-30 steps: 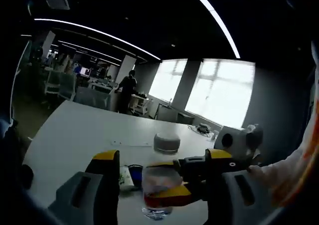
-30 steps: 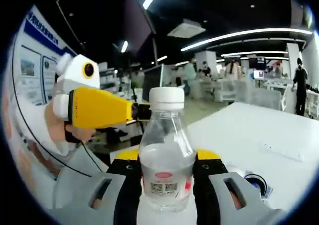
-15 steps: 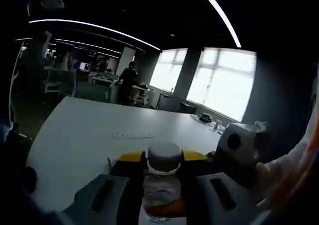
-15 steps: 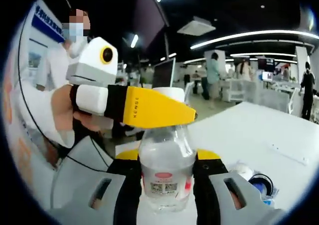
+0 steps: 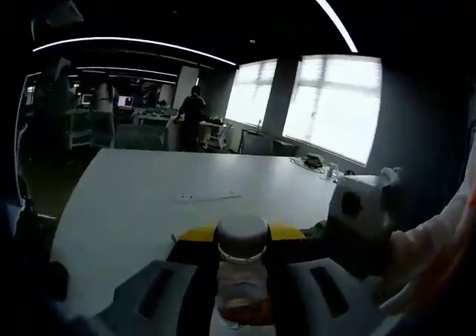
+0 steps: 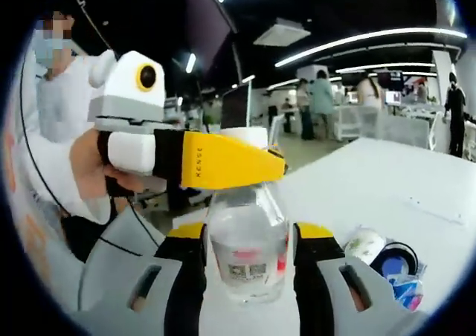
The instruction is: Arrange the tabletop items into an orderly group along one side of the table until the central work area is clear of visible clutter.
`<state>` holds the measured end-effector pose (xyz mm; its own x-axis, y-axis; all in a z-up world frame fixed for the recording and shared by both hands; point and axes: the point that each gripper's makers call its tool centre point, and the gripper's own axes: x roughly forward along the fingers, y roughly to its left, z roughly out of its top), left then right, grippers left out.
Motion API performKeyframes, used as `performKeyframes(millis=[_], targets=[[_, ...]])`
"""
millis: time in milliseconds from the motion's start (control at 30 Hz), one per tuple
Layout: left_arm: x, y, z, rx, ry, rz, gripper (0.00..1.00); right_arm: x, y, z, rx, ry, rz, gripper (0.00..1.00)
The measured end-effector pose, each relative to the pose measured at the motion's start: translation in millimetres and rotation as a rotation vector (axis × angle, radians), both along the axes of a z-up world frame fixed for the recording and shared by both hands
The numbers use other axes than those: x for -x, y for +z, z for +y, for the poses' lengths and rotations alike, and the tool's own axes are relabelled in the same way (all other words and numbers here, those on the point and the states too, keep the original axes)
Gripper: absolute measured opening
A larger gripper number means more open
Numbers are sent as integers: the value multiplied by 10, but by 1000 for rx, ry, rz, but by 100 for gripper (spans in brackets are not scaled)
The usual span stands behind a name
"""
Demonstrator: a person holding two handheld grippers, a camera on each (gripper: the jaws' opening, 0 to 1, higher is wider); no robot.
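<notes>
Here is the clear water bottle [image 6: 248, 250], upright between the yellow-tipped jaws of the right gripper [image 6: 248, 239], which are closed on its body at label height. In the right gripper view the bottle rises straight up the middle, so its long axis stands across the jaws, vertical to the white surface [image 6: 387, 176].

Now the left gripper [image 6: 234, 161] comes in from the left at cap height, its yellow jaw lying across the bottle's neck. In the left gripper view the grey-white cap [image 5: 242, 239] sits dead centre between that gripper's own jaws, which look drawn in close on either side; whether they pinch the cap I cannot tell for sure, though it reads as a grip.

So two grippers are stacked on one bottle, right low on the body, left high on the cap. My judgement: the next move turns on that vertical axis, a twist or a handover.

Small clutter, a crumpled white thing [image 6: 366, 244] and a blue-rimmed round item [image 6: 396, 264], lies just beside the bottle.
</notes>
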<state>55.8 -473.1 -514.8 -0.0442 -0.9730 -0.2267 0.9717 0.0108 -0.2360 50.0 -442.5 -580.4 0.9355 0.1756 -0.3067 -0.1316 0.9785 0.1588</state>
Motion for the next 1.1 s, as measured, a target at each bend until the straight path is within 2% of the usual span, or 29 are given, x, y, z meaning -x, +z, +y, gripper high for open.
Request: performKeyframes(millis=[233, 300, 533, 733, 967, 1100], targets=[[-263, -69, -143, -18, 24, -5, 21, 264, -133, -128, -66, -78, 33, 54], [-367, -111, -187, -32, 36, -9, 21, 380, -146, -174, -102, -120, 37, 55], [-797, -260, -360, -61, 98, 6, 21, 853, -184, -374, -148, -272, 54, 56], [-1131, -436, -541, -107, 137, 16, 21, 1124, -188, -468, -176, -361, 51, 55], [-1428, -712, -684, -177, 186, 63, 22, 1271, -270, -486, -189, -409, 76, 54], [-1550, -863, -748, -205, 209, 90, 22, 1285, -277, -496, -204, -434, 76, 53]])
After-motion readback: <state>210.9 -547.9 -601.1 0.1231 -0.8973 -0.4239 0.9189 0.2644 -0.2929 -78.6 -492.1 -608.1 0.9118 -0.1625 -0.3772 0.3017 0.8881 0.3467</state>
